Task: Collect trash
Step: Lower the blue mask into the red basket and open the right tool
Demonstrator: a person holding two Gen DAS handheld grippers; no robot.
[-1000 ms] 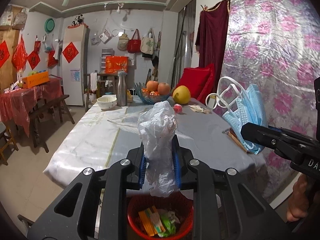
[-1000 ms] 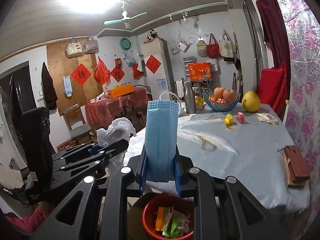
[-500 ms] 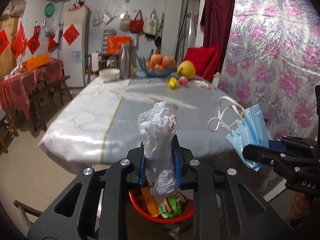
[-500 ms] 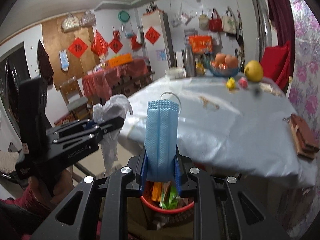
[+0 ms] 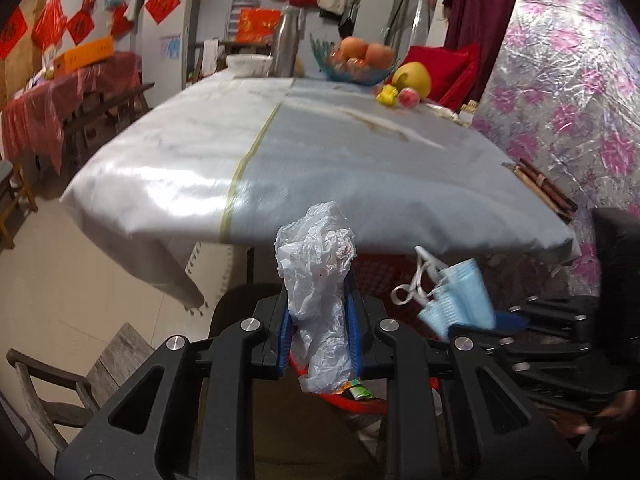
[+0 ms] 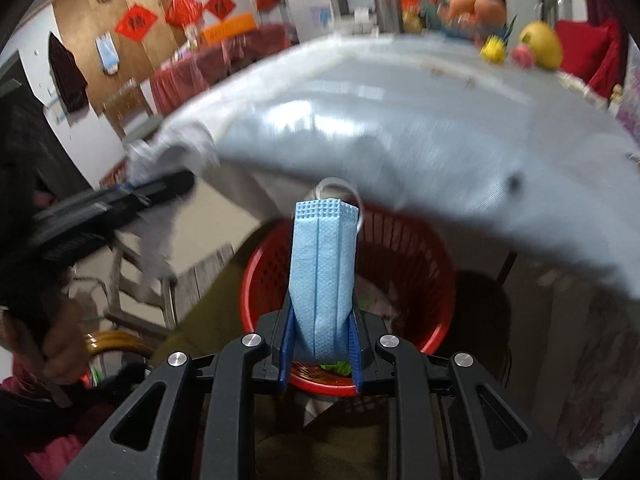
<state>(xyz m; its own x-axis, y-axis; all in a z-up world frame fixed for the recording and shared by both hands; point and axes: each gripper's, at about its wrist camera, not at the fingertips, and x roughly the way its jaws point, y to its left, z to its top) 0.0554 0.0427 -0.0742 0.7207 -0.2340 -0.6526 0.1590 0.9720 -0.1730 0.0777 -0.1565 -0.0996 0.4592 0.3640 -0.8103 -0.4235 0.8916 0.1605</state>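
My left gripper (image 5: 318,300) is shut on a crumpled white plastic bag (image 5: 316,268), which sticks up between the blue pads. My right gripper (image 6: 320,316) is shut on a folded blue face mask (image 6: 322,272) with white ear loops. Both hang over a red mesh waste basket (image 6: 412,264) that stands on the floor under the table's near edge, with wrappers inside. In the left wrist view the basket (image 5: 352,398) shows just below the bag, and the right gripper (image 5: 480,328) with the mask (image 5: 460,300) is at the right. The left gripper (image 6: 160,188) appears blurred at the left of the right wrist view.
A long table (image 5: 320,152) under a pale cloth carries a fruit bowl (image 5: 356,64), a pomelo (image 5: 412,78), a steel flask (image 5: 288,46) and a white bowl (image 5: 248,65) at its far end. A wooden chair (image 5: 60,380) stands low left. A flowered curtain (image 5: 568,80) hangs on the right.
Both grippers have sunk from table height to below the table's near edge and tilted downward. The red basket now lies directly ahead. Bag and mask stay gripped.
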